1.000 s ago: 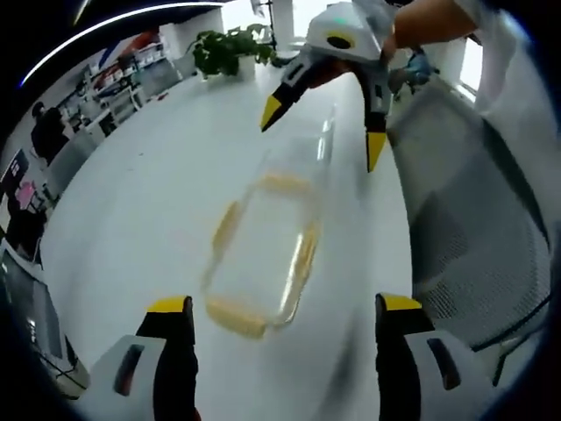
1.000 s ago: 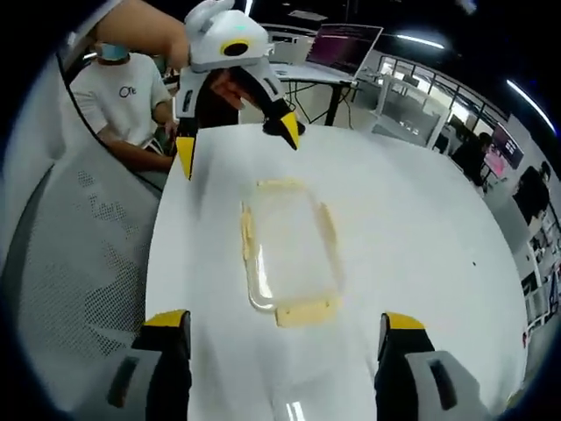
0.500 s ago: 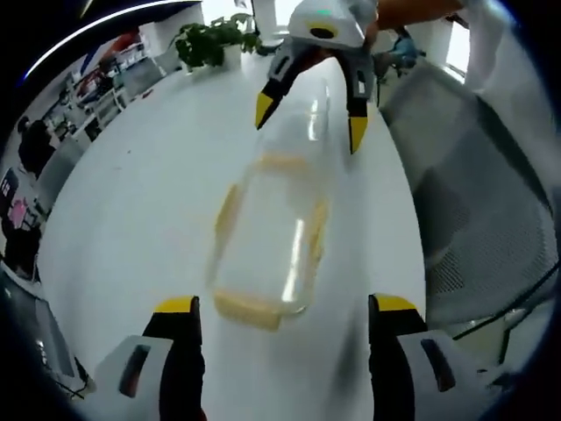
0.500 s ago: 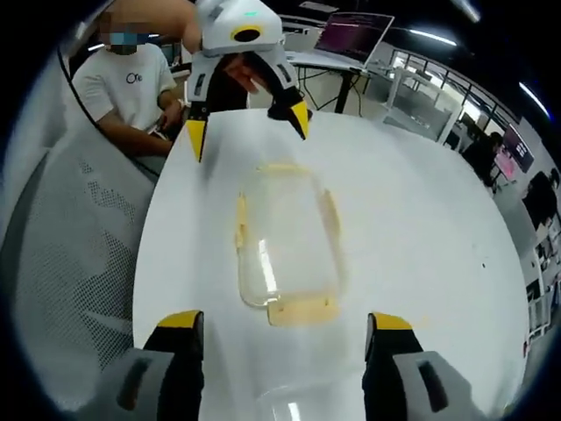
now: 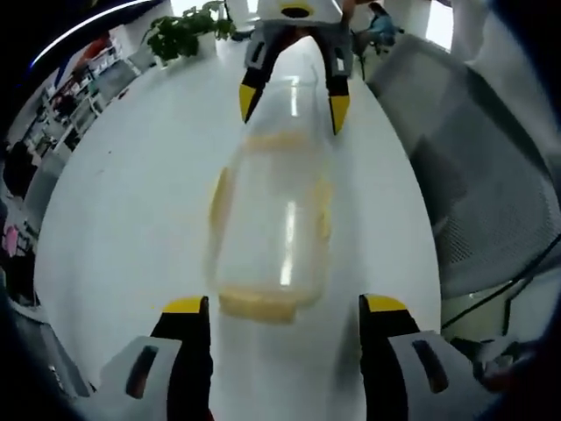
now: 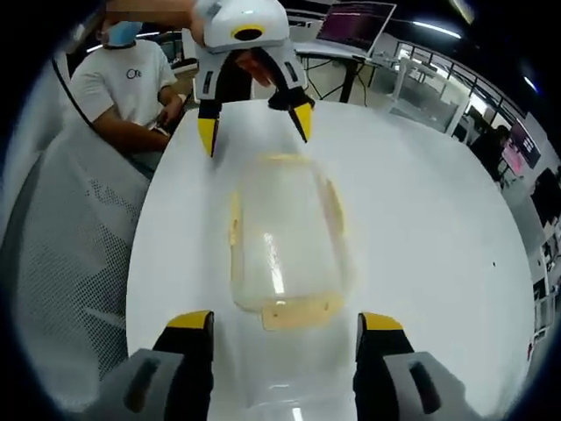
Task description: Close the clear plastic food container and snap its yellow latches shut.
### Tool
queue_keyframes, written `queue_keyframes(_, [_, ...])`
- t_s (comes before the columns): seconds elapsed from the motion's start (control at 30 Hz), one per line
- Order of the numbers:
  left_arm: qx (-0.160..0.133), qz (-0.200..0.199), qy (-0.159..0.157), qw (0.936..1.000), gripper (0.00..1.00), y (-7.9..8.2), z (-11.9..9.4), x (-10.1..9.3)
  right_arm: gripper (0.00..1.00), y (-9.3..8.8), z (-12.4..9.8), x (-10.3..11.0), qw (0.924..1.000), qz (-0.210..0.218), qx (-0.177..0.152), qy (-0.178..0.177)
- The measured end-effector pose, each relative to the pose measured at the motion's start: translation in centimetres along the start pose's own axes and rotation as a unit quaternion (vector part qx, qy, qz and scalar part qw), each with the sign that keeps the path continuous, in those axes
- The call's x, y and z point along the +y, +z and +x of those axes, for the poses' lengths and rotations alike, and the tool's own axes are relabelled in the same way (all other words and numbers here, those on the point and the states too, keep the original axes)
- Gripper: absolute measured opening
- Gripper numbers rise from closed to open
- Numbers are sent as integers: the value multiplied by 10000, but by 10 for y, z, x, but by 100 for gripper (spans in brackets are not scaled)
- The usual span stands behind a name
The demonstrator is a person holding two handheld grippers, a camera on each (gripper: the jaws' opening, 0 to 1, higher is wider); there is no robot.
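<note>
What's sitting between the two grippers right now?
The clear container with its yellow latches, lying on the white table between the left gripper and right gripper; both views show it.

White table (image 5: 123,210) is bare on both long sides of the clear plastic food container (image 5: 267,219), so there is open room to come in from either flank. Yellow latches (image 5: 219,195) stick out along the container's edges, and the lid is on top. Left gripper (image 5: 285,309) stands wide at one short end, with the latch end between its tips. Right gripper (image 5: 289,95) stands wide at the opposite end, blocking straight passage there. Mesh office chair (image 5: 491,193) crowds one table edge. A seated person (image 6: 123,88) sits past that chair. Potted plant (image 5: 180,33) stands far off the table end.
</note>
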State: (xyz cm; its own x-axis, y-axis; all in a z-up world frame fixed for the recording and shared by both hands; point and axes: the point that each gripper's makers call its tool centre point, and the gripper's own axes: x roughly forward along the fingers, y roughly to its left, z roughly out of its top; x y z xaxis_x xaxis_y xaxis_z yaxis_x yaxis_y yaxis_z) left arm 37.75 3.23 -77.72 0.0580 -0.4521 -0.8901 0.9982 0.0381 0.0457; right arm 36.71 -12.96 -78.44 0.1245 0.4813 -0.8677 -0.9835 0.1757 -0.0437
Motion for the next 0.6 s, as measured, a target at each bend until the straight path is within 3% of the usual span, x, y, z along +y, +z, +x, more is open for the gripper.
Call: queue_keyframes(0.6, [117,101,-279,9995,60,-10,15,14,55,-8,8,-7,9995,-168,219,136])
